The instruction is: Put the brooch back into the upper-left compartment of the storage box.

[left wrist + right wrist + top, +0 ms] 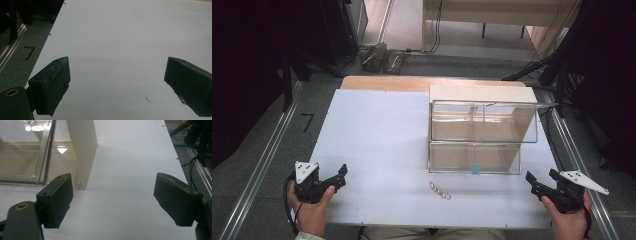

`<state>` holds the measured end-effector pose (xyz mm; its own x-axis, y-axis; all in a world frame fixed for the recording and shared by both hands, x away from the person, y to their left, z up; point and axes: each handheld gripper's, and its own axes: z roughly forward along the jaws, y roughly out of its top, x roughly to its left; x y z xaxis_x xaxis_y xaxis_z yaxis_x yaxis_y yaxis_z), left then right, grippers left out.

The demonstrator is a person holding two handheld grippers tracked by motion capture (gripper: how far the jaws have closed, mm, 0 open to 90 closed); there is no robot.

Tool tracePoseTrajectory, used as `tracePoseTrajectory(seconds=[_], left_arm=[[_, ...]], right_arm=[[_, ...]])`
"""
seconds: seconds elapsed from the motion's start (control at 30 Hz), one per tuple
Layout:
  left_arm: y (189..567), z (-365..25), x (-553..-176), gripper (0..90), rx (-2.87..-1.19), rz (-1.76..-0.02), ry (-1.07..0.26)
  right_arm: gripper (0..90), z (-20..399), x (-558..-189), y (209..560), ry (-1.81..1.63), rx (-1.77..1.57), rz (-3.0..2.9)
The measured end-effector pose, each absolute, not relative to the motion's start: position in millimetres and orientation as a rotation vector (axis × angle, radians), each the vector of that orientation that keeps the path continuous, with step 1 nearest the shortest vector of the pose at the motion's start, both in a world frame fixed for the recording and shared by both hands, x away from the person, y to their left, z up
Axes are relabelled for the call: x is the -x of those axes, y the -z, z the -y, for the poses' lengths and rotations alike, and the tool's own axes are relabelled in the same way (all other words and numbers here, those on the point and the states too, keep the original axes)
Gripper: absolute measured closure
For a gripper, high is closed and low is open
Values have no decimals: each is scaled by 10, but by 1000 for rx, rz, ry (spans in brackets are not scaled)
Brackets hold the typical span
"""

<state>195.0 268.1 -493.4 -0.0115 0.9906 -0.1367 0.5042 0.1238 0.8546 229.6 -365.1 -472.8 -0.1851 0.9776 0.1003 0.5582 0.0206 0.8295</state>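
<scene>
A two-tier cabinet point(479, 127) with clear fronts and pale wooden sides stands on the white table point(377, 140), right of centre. Its lower front carries a small blue tab point(475, 169). A short pale chain-like piece point(440, 190) lies on the table in front of it. My left gripper point(343, 176) rests at the table's near left corner, jaws wide apart over bare table point(117, 50). My right gripper point(542, 179) sits at the near right edge, open and empty. In the right gripper view the cabinet's wooden side point(82, 147) rises just beyond my right gripper point(113, 200).
Metal floor rails point(257, 170) run along both sides of the table. Dark stands and cables point(557, 65) crowd the far right. A black mark point(30, 53) shows on the floor to the left.
</scene>
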Motion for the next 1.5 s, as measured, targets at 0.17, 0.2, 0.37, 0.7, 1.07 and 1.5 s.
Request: tracePoseTrajectory(seconds=[0.17, 0.2, 0.37, 0.7, 1.07, 1.5], left_arm=[[4934, -2680, -1951, 59, -1484, -1625, -788], [4934, -2680, -1951, 59, -1484, -1625, -788], [4931, -2683, -1946, 59, -1481, -1624, -787], [4933, -2684, -1949, 59, -1483, -1623, -782], [4934, -2680, -1952, 59, -1486, -1621, -782], [4933, -2676, -1953, 59, -1484, -1620, -785]], right_arm=[[146, 3624, -2222, 4706, -1080, -1555, -1791], [147, 3615, -2205, 4710, -1084, -1554, -1794], [151, 3554, -2140, 4758, -1086, -1554, -1837], [179, 3419, -2036, 4755, -1102, -1527, -1872], [187, 3260, -1973, 4765, -1131, -1500, -1913], [192, 3043, -1966, 4808, -1120, -1414, -2016]])
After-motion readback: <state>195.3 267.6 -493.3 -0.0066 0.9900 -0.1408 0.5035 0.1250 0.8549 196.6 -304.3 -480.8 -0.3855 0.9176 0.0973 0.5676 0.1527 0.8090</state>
